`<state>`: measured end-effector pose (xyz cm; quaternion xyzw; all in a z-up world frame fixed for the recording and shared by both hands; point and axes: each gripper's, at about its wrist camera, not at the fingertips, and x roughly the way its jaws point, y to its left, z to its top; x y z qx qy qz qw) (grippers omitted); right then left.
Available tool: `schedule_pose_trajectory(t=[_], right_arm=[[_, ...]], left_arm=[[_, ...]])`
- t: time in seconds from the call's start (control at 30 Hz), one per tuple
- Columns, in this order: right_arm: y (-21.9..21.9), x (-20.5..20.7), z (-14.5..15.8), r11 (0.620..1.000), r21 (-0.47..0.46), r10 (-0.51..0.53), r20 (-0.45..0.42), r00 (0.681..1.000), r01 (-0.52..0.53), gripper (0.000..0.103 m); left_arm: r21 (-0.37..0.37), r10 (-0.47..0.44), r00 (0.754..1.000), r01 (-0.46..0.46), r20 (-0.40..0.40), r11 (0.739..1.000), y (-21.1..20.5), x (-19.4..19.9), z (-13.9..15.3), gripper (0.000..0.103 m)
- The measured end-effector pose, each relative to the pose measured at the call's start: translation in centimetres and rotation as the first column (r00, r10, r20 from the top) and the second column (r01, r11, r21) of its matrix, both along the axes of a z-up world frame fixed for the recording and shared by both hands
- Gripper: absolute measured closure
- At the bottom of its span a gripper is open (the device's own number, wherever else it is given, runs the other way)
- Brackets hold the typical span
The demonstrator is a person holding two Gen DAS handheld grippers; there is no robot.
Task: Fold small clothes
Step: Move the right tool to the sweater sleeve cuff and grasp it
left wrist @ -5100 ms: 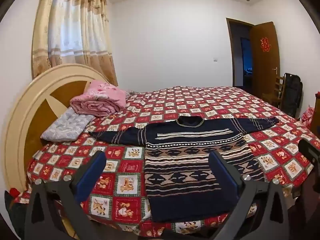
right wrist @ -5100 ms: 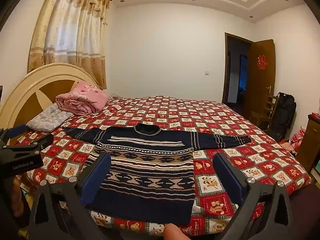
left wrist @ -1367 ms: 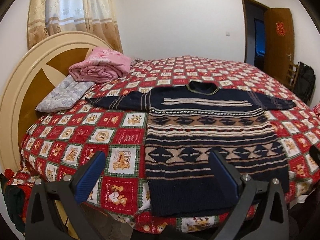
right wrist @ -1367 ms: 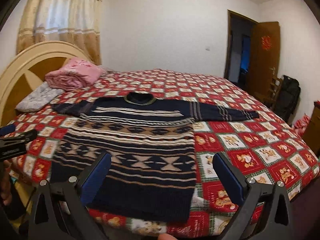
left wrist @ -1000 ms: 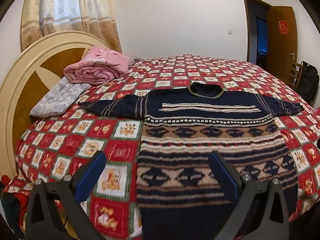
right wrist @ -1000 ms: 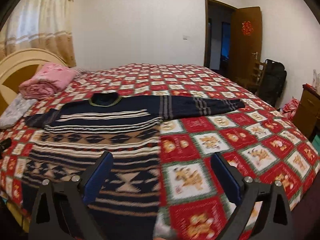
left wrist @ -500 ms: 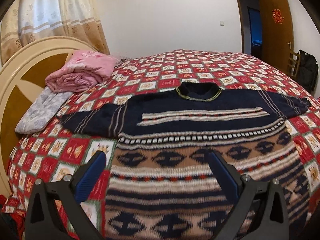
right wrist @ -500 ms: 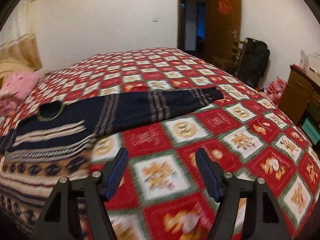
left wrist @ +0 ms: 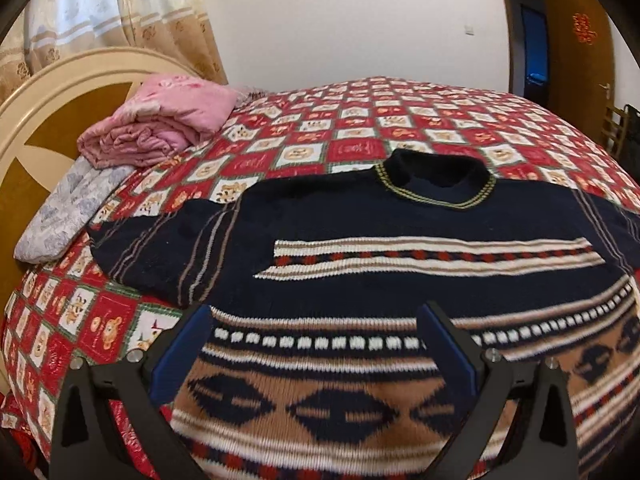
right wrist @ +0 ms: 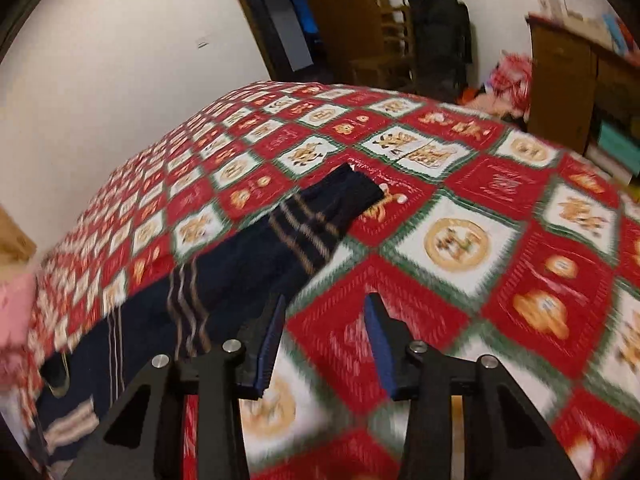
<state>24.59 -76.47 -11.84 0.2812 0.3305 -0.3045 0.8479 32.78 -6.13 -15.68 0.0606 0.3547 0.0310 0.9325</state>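
we see a navy patterned sweater (left wrist: 420,240) spread flat, front up, on a bed with a red checked quilt (left wrist: 360,120). our left tongs (left wrist: 316,344) hover low over the sweater's chest, jaws wide apart and empty. our right tongs (right wrist: 324,340) hang over the quilt just beside the sweater's right sleeve (right wrist: 304,224), jaws partly apart, gripping nothing. a folded pink blanket (left wrist: 160,120) sits on a grey pillow (left wrist: 68,216) by the headboard (left wrist: 36,128). the right view is blurred.
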Motion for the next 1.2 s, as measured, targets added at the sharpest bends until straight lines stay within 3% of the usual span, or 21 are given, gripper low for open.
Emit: schedule_pose_trajectory(t=[0.17,0.5,0.57,0.6,0.67,0.93,1.2], right_arm=[[-3.5,2.7,-1.5,0.996,0.086,-0.028,0.049,0.998,0.023,0.06],[-6.8,6.4,-3.8,0.996,0.073,-0.043,0.008,0.999,0.042,0.06],[-7.6,7.1,-4.4,0.995,0.097,-0.034,0.006,0.999,0.033,0.069],[-7.8,7.5,-4.6,0.995,0.09,-0.037,-0.009,0.999,0.038,0.083],[-8.0,7.9,-4.6,0.996,0.077,-0.033,-0.021,0.999,0.034,0.087],[-1.9,9.4,-0.7,0.989,-0.114,0.097,-0.026,0.995,-0.1,0.09],[10.7,12.4,4.0,0.895,-0.295,0.326,-0.075,0.942,-0.333,0.09]], left_arm=[[0.004,0.005,0.999,-0.005,-0.038,1.0,-0.5,1.2,-1.4,0.0],[0.011,-0.007,0.998,0.008,-0.06,1.0,-1.7,2.6,-2.2,0.0],[0.017,-0.01,0.998,0.012,-0.066,1.0,-2.0,2.7,-2.5,0.0],[0.02,-0.009,0.998,0.01,-0.069,1.0,-2.1,2.8,-2.6,0.0],[0.016,-0.011,0.997,0.012,-0.072,1.0,-2.1,2.8,-2.8,0.0],[0.015,-0.038,0.998,0.039,-0.06,0.999,-2.5,2.3,-2.8,0.0],[-0.08,-0.044,0.995,0.036,-0.091,0.996,-1.2,1.3,-2.2,0.0]])
